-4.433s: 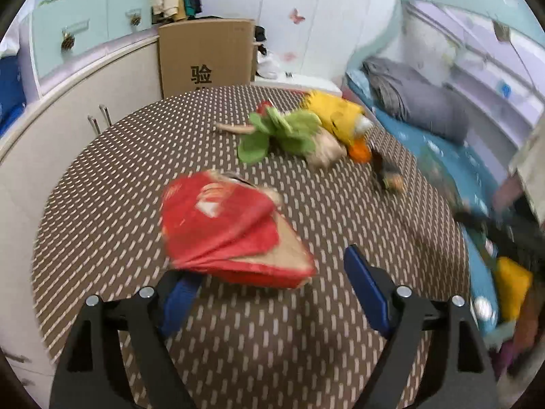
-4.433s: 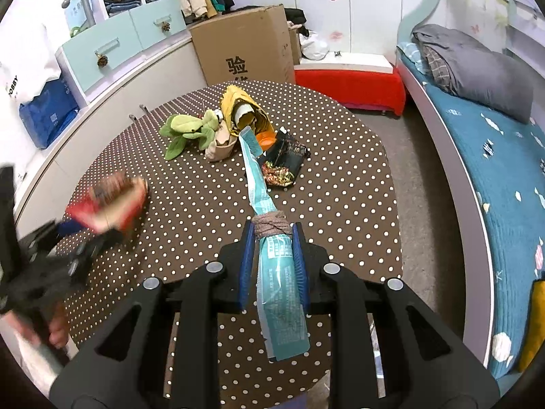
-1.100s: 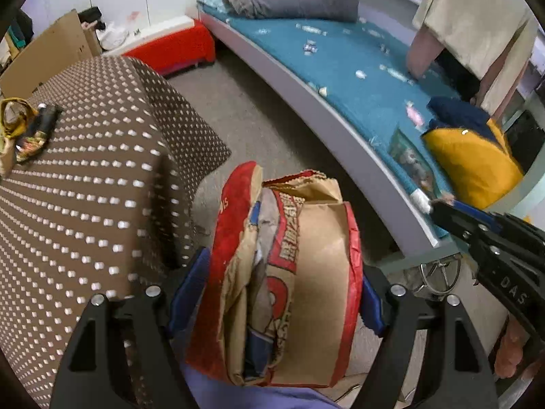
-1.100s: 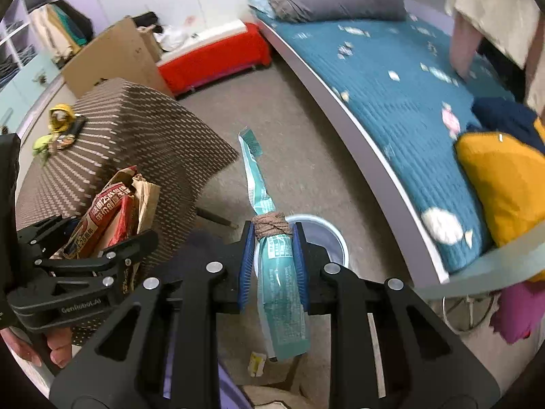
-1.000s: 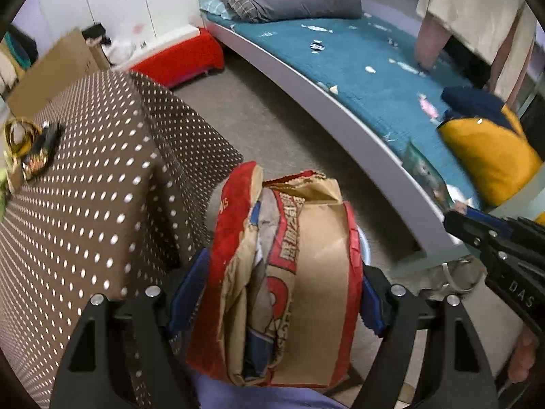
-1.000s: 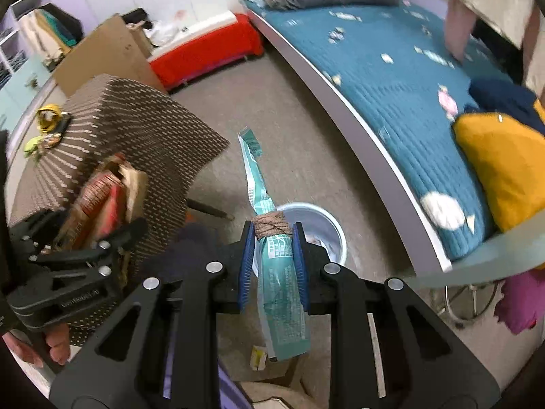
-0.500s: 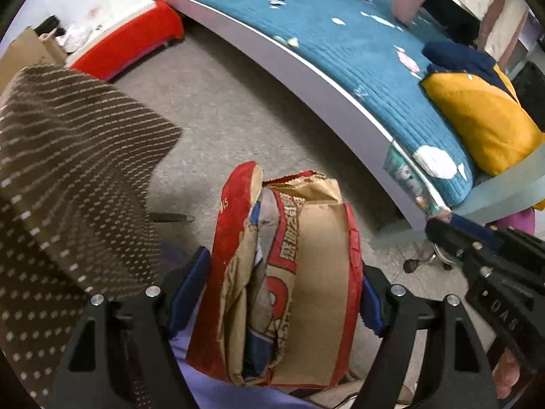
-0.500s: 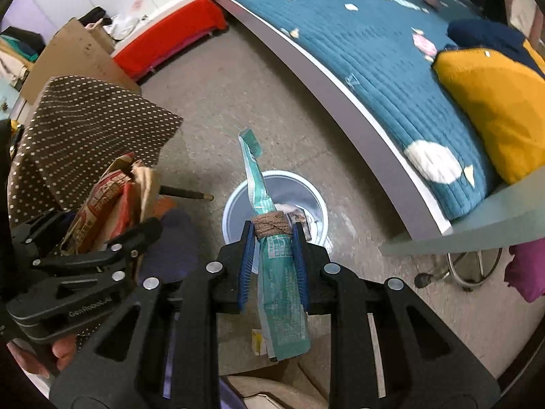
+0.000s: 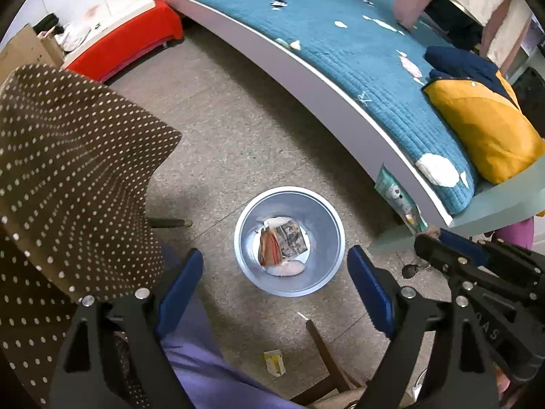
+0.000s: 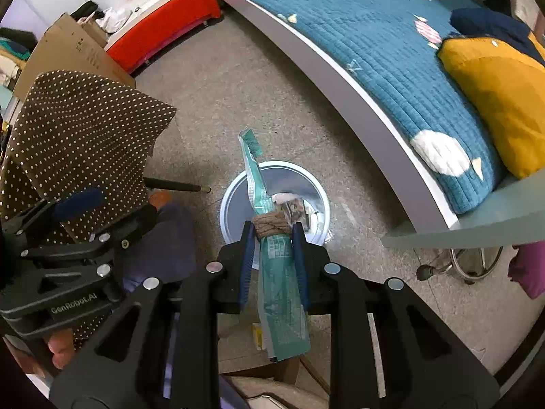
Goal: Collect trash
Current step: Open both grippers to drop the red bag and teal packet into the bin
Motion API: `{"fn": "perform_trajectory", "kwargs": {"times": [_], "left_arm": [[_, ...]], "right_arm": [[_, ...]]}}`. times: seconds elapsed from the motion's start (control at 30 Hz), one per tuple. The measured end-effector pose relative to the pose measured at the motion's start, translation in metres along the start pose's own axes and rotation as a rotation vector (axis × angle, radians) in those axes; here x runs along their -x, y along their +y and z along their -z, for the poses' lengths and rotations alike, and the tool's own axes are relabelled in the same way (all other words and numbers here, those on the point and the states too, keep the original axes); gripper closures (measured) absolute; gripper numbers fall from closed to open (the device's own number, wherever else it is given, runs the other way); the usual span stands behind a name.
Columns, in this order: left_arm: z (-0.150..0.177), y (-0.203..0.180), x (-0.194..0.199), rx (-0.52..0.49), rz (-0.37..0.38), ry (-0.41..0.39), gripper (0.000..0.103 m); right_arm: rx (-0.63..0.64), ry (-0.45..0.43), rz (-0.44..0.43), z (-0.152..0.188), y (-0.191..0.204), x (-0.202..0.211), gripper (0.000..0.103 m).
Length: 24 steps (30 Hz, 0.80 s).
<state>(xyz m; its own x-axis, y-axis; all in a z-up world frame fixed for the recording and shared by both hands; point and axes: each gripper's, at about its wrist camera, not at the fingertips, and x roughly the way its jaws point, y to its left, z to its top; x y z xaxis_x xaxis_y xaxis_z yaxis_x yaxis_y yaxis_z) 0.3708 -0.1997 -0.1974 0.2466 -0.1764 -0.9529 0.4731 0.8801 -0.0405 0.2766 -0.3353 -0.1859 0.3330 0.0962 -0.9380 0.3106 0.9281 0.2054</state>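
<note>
Bedding in teal covers the bed (image 9: 357, 54) from 12 to 3 o'clock of the left wrist view, with the dotted tablecloth (image 9: 68, 177) at 9 o'clock and the grey trash bin (image 9: 327, 255) on the floor near centre, a crumpled red-and-brown paper bag (image 9: 276, 245) lying inside it. Smaller, the left gripper (image 9: 276, 286) hangs above that bin, its 2 blue jaws opening with nothing between them. Right gripper (image 10: 272, 238) is clenched on a teal wrapper (image 10: 279, 289) bound with brown twine, its tip toward 12 o'clock over the bin.
</note>
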Motion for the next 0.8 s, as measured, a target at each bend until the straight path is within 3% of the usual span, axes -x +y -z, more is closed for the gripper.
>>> {"fn": "perform_trajectory", "kwargs": {"times": [0.17, 0.2, 0.23, 0.3, 0.43, 0.8], "left_arm": [[0.004, 0.015, 0.008, 0.024, -0.015, -0.008, 0.018], [0.005, 0.018, 0.009, 0.025, -0.015, -0.013, 0.018], [0.006, 0.020, 0.010, 0.031, -0.021, -0.019, 0.018], [0.006, 0.025, 0.013, 0.044, -0.030, -0.027, 0.018], [0.009, 0.029, 0.018, 0.049, -0.034, -0.031, 0.018], [0.017, 0.021, 0.026, 0.035, -0.032, -0.035, 0.018]], "right_arm": [[0.031, -0.017, -0.015, -0.014, 0.018, 0.001, 0.078], [0.039, -0.028, -0.012, -0.016, 0.021, 0.002, 0.066], [0.050, -0.038, -0.004, -0.019, 0.022, 0.004, 0.046], [0.063, -0.096, 0.069, -0.022, 0.022, 0.011, 0.036], [0.063, -0.107, 0.043, -0.018, 0.018, 0.016, 0.036], [0.101, -0.098, 0.084, 0.005, 0.017, 0.022, 0.036]]}}
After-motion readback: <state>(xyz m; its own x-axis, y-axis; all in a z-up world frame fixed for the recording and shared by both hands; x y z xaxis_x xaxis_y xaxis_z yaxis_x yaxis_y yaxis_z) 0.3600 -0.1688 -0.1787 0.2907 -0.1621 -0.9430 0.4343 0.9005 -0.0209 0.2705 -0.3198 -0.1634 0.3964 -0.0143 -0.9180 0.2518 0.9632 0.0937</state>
